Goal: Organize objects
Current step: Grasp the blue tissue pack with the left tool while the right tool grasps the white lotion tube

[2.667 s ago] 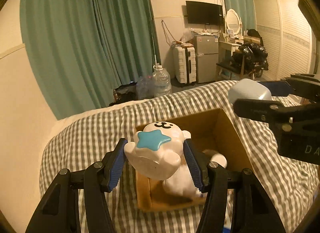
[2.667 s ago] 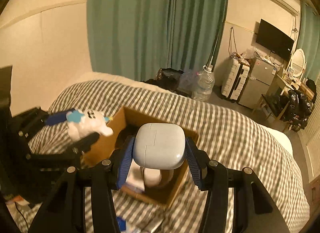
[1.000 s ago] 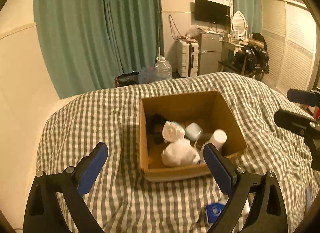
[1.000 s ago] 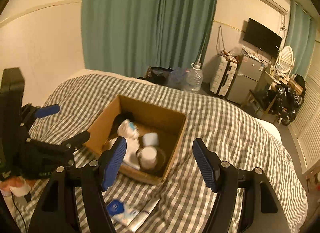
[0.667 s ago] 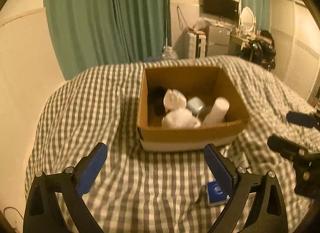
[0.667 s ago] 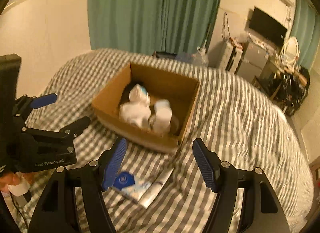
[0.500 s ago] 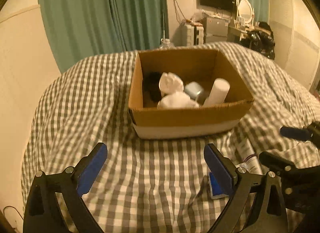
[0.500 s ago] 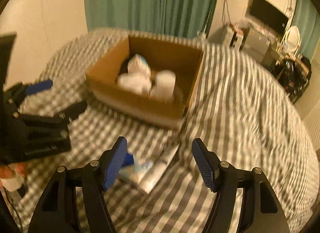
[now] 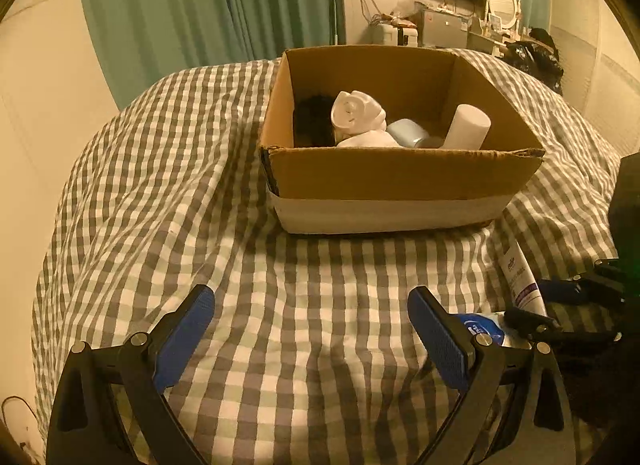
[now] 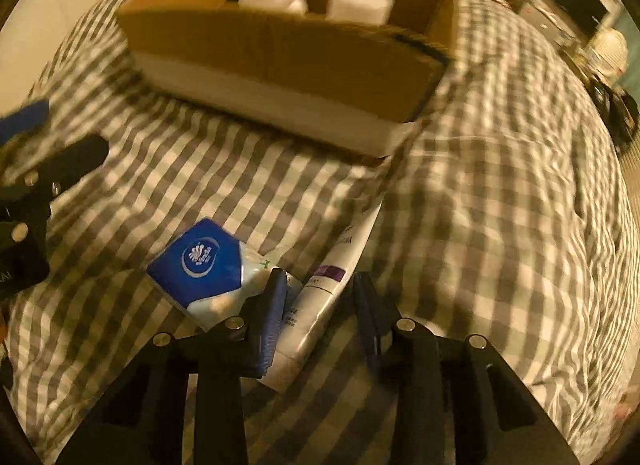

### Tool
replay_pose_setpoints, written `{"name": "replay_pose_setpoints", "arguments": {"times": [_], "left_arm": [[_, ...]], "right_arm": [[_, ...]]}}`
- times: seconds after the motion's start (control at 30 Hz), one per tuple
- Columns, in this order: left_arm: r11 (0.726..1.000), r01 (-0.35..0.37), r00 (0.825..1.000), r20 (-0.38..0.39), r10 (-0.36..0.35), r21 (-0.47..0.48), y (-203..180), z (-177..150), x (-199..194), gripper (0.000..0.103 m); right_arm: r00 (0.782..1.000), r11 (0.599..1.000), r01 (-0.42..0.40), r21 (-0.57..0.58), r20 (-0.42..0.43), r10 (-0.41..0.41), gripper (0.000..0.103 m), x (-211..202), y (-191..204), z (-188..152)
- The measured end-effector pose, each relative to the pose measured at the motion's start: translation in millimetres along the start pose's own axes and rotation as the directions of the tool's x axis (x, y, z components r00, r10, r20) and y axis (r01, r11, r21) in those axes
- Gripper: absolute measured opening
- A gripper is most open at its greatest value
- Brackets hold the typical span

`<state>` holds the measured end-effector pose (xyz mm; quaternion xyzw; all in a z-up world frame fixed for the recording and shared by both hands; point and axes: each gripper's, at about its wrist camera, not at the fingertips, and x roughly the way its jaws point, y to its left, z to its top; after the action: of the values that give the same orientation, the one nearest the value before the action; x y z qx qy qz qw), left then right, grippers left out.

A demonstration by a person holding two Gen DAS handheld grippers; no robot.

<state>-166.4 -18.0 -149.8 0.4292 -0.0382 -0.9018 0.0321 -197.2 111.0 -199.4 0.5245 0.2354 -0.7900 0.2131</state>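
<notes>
Straddling the tube (image 10: 320,305) with parted fingers, the right gripper (image 10: 320,297) lines up a grasp; the left gripper (image 9: 310,329) hangs spread, empty, facing the box (image 9: 400,181).

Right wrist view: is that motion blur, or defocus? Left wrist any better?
Right wrist: likely motion blur; the cardboard box and checked bedding smear, while the right claw over the white tube stays crisper. Left wrist: sharp, warm dim light, fisheye bending, box shadowing the bedding.
</notes>
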Motion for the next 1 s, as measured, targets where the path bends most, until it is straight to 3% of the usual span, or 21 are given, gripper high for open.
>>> {"name": "replay_pose_setpoints", "arguments": {"times": [0.1, 0.17, 0.4, 0.67, 1.0], "left_arm": [[1.0, -0.006, 1.0, -0.008, 0.006, 0.0, 0.6, -0.3, 1.2, 0.1], [1.0, -0.009, 1.0, -0.016, 0.009, 0.001, 0.8, -1.6, 2.0, 0.1], [1.0, -0.003, 1.0, -0.021, 0.004, 0.03, -9.6, -4.6, -2.6, 0.1], [0.989, 0.126, 0.99, -0.067, -0.122, 0.072, -52.9, -6.0, -10.5, 0.1], [0.967, 0.211, 0.969, -0.162, -0.187, 0.143, -96.0, -19.8, 15.4, 0.1]], "right_arm": [[1.0, 1.0, 0.012, -0.027, -0.022, -0.013, 0.034, 7.3, 4.8, 1.1], [1.0, 1.0, 0.004, -0.026, -0.018, -0.005, 0.028, 6.8, 4.2, 0.0], [0.992, 0.998, -0.062, -0.001, 0.111, 0.061, 0.019, -27.2, -2.8, -9.7], [0.969, 0.997, -0.066, 0.03, 0.242, 0.057, 0.019, -81.8, -25.2, -20.8], [0.966, 0.993, -0.089, 0.083, 0.248, 0.066, 0.019, -84.0, -55.9, -12.9]]}}
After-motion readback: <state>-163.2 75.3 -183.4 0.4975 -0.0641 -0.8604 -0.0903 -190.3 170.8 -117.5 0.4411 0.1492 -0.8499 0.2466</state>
